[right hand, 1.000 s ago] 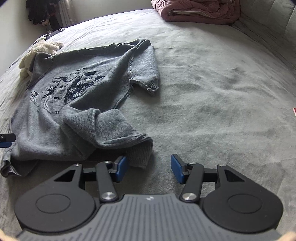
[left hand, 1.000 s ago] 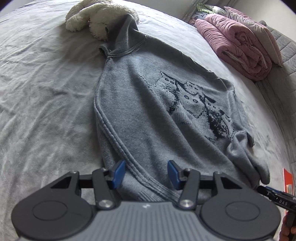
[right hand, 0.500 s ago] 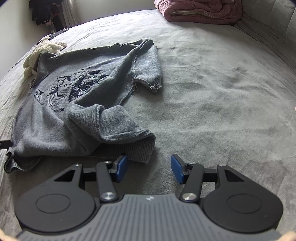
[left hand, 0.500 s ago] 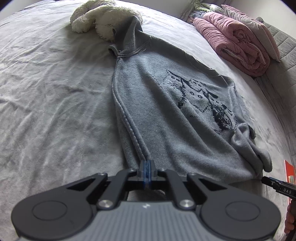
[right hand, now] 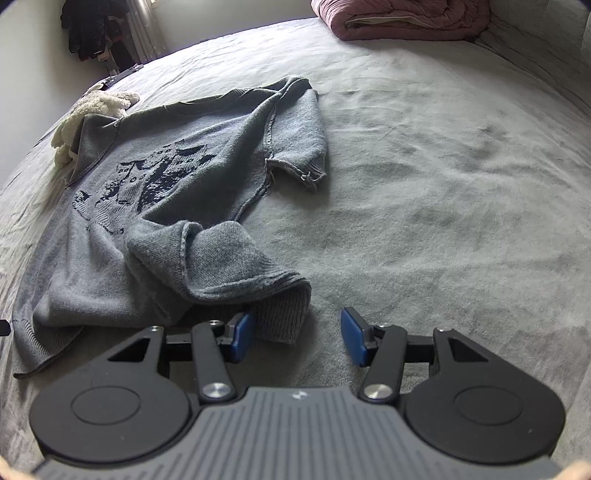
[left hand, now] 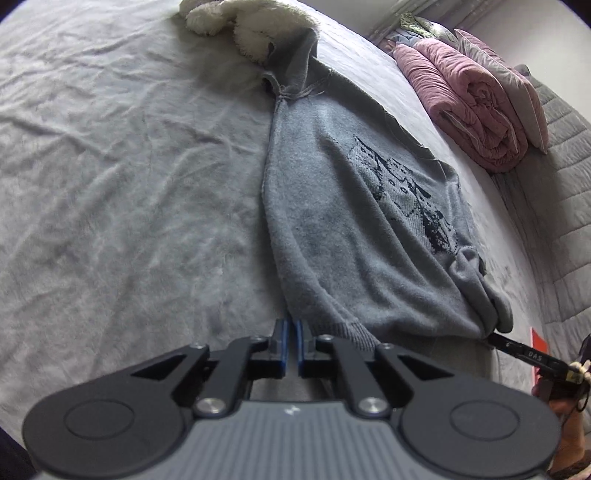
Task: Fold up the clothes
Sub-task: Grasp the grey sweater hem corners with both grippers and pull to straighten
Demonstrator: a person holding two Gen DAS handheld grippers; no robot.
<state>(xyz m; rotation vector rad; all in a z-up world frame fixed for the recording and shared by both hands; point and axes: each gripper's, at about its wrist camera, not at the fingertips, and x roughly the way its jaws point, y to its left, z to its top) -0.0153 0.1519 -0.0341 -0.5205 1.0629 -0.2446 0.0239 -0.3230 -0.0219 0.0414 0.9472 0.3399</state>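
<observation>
Wide grey bed [left hand: 110,166], soft brushed cover rumpled into shallow creases, edges cut off on every side. Spread flat across it, a grey knit sweater [left hand: 343,221], fleecy, dark blue pattern on the chest, ribbed hem nearest the cameras. Far sleeve draped up over a shaggy cream plush toy [left hand: 251,26], mostly hidden under the cloth. Near sleeve [right hand: 207,258] doubled back onto the body in a lumpy fold, ribbed cuff hanging toward the right tongs. Rolled pink quilt [left hand: 476,110] at the far edge beside the quilted headboard, padded and stitched. Dark garments hanging in the corner, too dim to make out.

Left tongs [left hand: 290,341] clenched on the hem corner of the sweater, blue pads nearly meeting, the pinched cloth itself barely visible between them. Right tongs [right hand: 299,334] spread wide, released, grasping nothing; left pad just touching the ribbed cuff, right pad over bare bed.
</observation>
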